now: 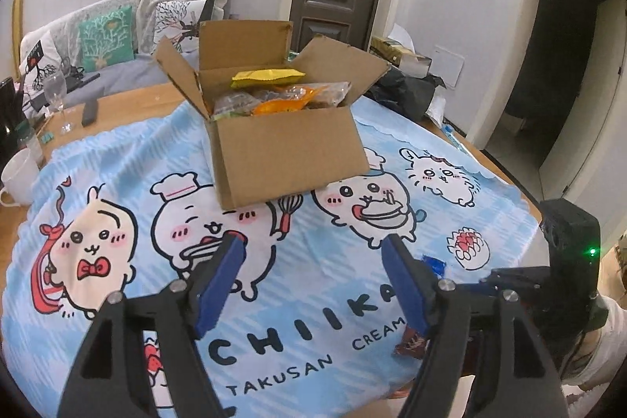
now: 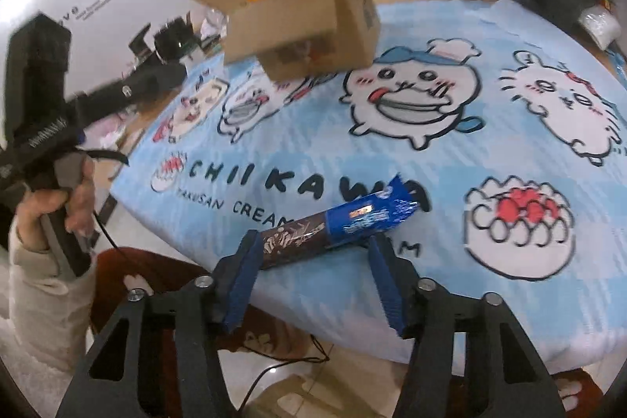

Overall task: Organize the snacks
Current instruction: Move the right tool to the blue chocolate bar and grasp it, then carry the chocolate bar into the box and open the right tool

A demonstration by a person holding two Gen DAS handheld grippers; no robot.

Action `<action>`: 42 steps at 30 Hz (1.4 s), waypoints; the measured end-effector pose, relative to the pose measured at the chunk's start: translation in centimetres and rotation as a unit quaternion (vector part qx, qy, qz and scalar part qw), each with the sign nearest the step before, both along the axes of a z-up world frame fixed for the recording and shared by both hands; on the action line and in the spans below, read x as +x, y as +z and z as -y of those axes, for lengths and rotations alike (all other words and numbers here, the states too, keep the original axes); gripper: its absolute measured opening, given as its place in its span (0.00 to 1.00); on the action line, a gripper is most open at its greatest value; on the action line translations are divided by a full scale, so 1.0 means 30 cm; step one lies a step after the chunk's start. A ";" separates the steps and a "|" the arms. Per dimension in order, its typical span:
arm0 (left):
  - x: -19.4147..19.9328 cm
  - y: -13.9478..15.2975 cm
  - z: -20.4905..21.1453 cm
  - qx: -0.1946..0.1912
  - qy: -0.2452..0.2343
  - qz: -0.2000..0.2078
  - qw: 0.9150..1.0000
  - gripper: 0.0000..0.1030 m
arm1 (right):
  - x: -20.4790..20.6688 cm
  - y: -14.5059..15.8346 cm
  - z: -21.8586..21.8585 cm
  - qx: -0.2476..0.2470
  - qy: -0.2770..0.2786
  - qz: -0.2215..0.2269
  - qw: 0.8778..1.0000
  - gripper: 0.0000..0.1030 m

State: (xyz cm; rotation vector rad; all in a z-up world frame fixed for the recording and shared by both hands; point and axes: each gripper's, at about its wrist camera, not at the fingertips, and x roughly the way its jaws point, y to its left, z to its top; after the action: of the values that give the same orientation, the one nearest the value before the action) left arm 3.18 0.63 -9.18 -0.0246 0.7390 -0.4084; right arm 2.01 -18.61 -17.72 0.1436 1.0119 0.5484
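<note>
Tablecloth (image 1: 117,159), pale blue, printed "CHIIKA", "TAKUSAN CREAM". Cardboard box (image 1: 290,151) mid-cloth, flaps up, snack bags inside. Blue-brown snack packet (image 2: 333,226) flat near cloth edge, between spread right gripper (image 2: 313,253) pads, unpinched. Left gripper (image 1: 313,257) apart, empty.

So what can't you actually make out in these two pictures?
- Open brown cardboard box: left wrist view, its front wall hides the lower snacks.
- Long blue-and-brown snack packet: right wrist view, print blurred; in the left wrist view the left gripper finger covers most of it.
- Right gripper: whether its blue pads press the packet is unclear.
- Hand holding the left gripper: blurred.
</note>
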 end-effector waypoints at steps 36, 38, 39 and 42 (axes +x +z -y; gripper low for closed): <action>0.034 0.005 0.019 -0.049 -0.030 -0.022 0.998 0.70 | 0.071 0.175 -0.159 -0.103 0.107 0.126 0.981 0.13; 0.034 0.022 0.032 -0.056 -0.040 -0.019 0.997 0.70 | 0.059 0.227 -0.186 -0.072 0.122 0.141 0.980 0.13; 0.035 0.033 0.036 -0.061 -0.045 -0.017 0.997 0.69 | 0.052 0.254 -0.200 -0.060 0.130 0.151 0.978 0.13; 0.039 0.073 0.023 -0.089 -0.053 -0.011 0.995 0.46 | 0.042 0.316 -0.226 -0.042 0.138 0.174 0.974 0.13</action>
State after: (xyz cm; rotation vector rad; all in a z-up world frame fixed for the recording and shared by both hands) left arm 4.34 -0.07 -6.99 -0.1584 0.7247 -0.5761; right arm 3.28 -11.82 -8.25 -0.1677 0.7132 0.7536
